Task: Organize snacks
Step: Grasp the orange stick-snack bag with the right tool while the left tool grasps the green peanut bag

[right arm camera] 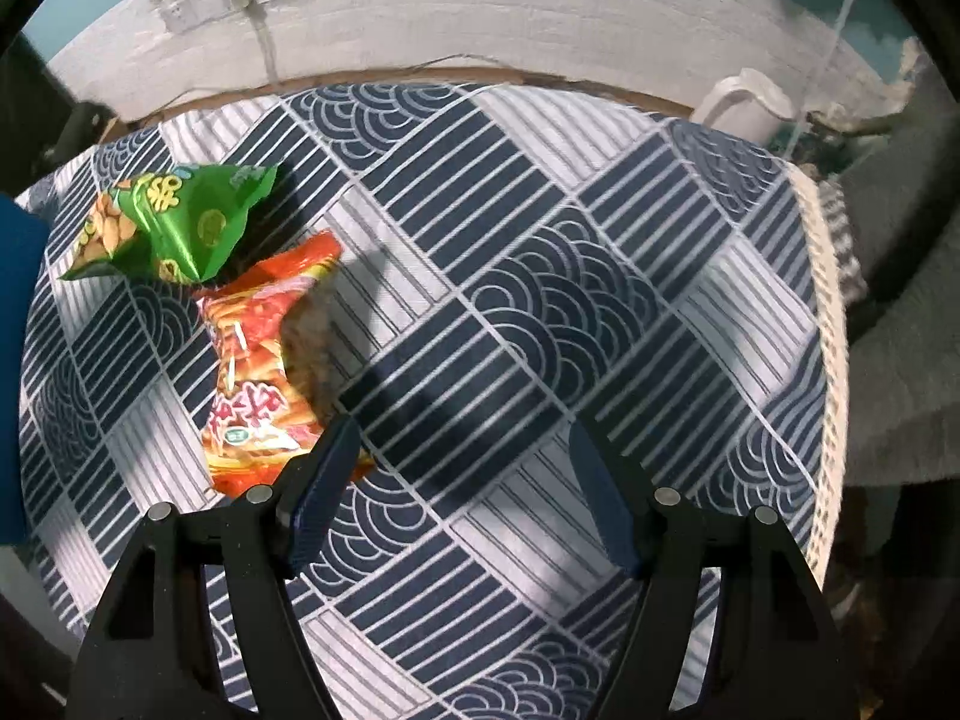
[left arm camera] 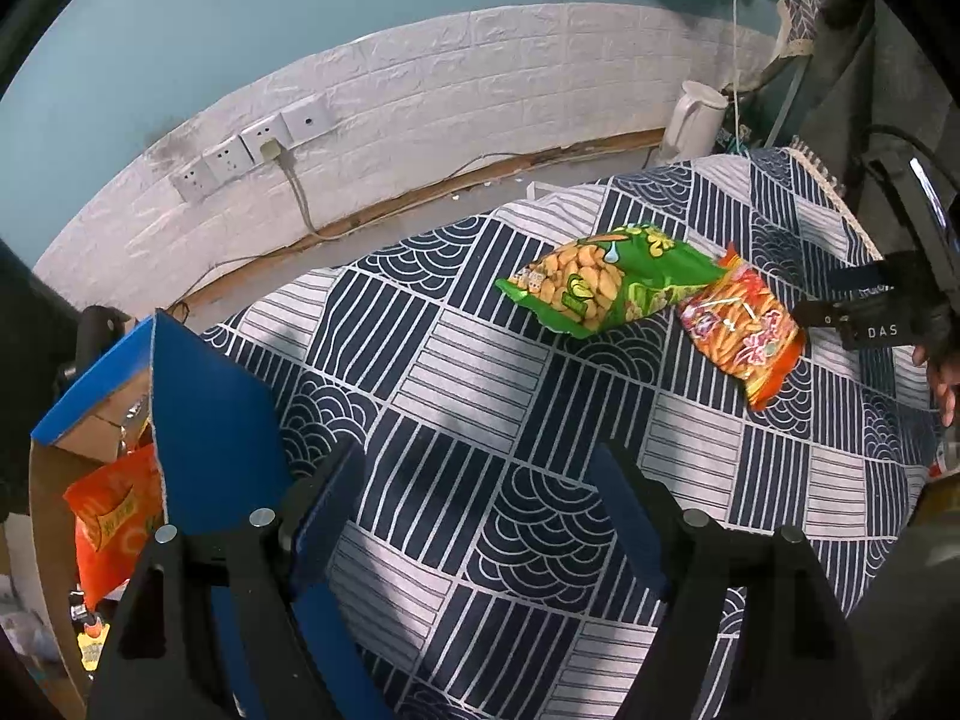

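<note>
A green snack bag point(left arm camera: 606, 279) lies on the patterned tablecloth point(left arm camera: 480, 420), overlapping an orange-red snack bag point(left arm camera: 744, 330) to its right. Both show in the right wrist view, the green bag point(right arm camera: 174, 222) at far left and the orange-red bag point(right arm camera: 264, 360) just beyond my left fingertip. My left gripper point(left arm camera: 480, 468) is open and empty over the cloth, beside a blue-flapped cardboard box point(left arm camera: 204, 396) that holds an orange snack bag point(left arm camera: 114, 522). My right gripper point(right arm camera: 459, 438) is open and empty; it also shows in the left wrist view point(left arm camera: 840, 306) at the orange-red bag's right edge.
A white kettle point(left arm camera: 690, 120) stands at the table's far right corner by the white brick wall with sockets point(left arm camera: 252, 150) and a cable. The cloth's fringed edge point(right arm camera: 828, 324) drops off on the right. The blue box flap point(right arm camera: 18, 360) is at the left edge.
</note>
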Demonstrator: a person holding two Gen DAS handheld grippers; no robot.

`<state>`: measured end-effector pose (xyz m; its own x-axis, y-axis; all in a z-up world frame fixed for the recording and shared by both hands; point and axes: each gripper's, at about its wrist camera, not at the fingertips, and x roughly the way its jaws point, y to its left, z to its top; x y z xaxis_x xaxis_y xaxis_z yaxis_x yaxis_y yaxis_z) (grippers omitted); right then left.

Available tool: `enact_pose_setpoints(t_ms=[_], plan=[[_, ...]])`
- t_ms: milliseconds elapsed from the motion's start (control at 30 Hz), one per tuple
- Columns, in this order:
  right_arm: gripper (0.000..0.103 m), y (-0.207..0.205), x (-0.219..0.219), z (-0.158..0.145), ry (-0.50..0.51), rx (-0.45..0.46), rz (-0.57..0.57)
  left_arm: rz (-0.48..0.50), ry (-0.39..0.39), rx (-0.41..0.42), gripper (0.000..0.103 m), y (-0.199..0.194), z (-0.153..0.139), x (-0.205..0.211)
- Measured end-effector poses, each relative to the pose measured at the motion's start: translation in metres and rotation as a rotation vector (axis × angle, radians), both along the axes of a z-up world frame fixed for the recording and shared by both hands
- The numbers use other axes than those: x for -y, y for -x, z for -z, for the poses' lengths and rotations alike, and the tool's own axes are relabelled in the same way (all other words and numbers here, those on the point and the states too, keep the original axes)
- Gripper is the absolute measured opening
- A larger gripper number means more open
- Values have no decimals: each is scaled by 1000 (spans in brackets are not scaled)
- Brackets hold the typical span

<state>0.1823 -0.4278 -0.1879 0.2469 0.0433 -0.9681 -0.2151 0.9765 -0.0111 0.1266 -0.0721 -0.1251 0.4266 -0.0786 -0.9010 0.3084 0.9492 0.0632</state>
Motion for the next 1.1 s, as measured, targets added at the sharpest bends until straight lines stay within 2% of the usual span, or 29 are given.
enact_pose_setpoints(t_ms=[133,233,300,500,800,867,1000,1100], plan=[[72,7,-7,-14,-117,27,45,-8,17,4,80,2,-5,-1],[73,10,-21,-19,-203,23,27,-12,23,0,80,4,-4,-3],[73,9,-32,-16,-221,15,6,-14,18,-1,80,5,-2,-4],[73,0,-62,1,-186,-24,-47,-17,27,5,80,4,0,-8],[72,-1,-75,27,-76,-45,-106,12,48,11,80,-1,2,0],[69,3,-73,30,-69,-46,-116,25,53,14,80,-1,4,2],[47,12,-58,28,-76,-41,-110,34,58,-8,81,-3,13,6],[39,14,-41,24,-72,-25,-77,33,61,-27,81,-9,17,13]])
